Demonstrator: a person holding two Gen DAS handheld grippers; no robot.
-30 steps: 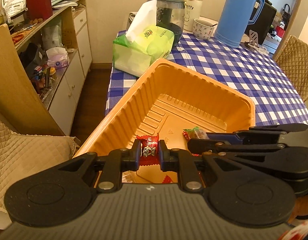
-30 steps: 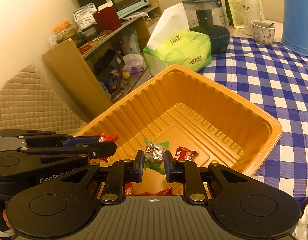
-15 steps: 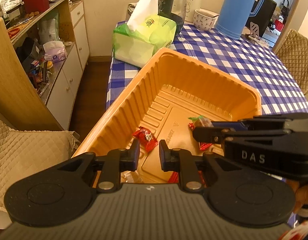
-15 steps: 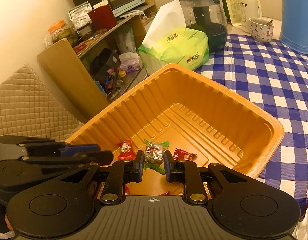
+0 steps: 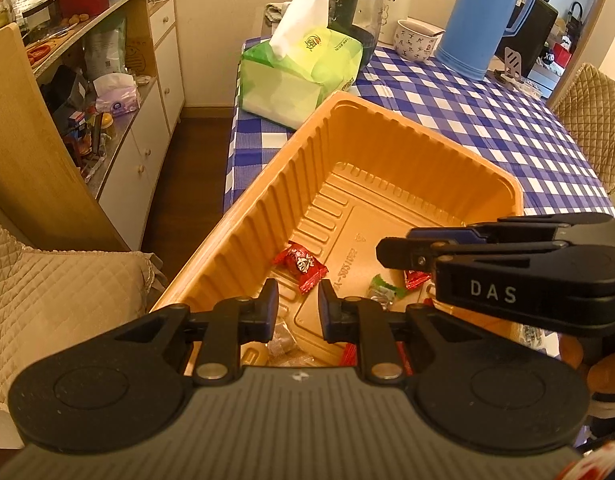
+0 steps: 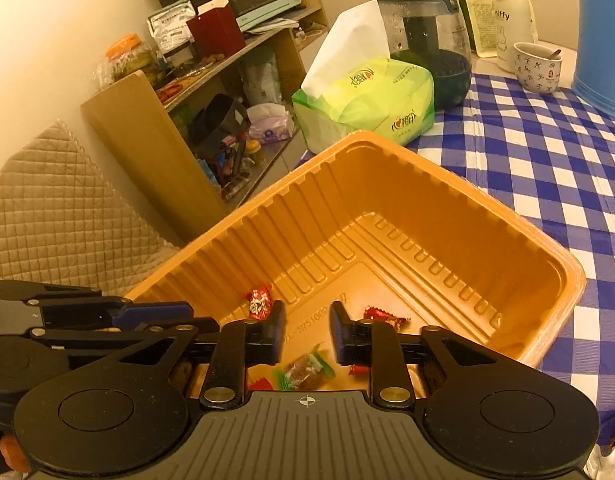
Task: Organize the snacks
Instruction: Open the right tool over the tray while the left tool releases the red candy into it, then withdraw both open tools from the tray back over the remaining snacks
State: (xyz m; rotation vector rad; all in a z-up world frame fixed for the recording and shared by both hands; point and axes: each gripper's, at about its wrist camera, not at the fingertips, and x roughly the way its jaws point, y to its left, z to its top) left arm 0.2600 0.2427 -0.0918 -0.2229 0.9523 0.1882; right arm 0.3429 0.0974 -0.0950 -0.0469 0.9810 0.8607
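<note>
An orange plastic tray (image 5: 387,128) (image 6: 447,176) stands on the checked table. Small wrapped candies lie on its floor. A red candy (image 5: 301,266) (image 6: 259,304) lies just beyond my left gripper (image 5: 297,300), which is open and empty. A green-wrapped candy (image 6: 305,368) (image 5: 381,286) lies under my right gripper (image 6: 306,326), which is open and empty. Another red candy (image 6: 383,316) lies to its right. Each gripper also shows from the side in the other's view.
A green tissue pack (image 5: 299,76) stands just behind the tray. A dark glass kettle (image 5: 351,12), a mug (image 5: 413,38) and a blue thermos (image 5: 481,16) stand further back. A wooden shelf unit (image 5: 87,92) is off the table's left edge.
My left gripper let go of the red candy, which dropped onto the tray floor. My right gripper opened and the green candy fell from it into the tray.
</note>
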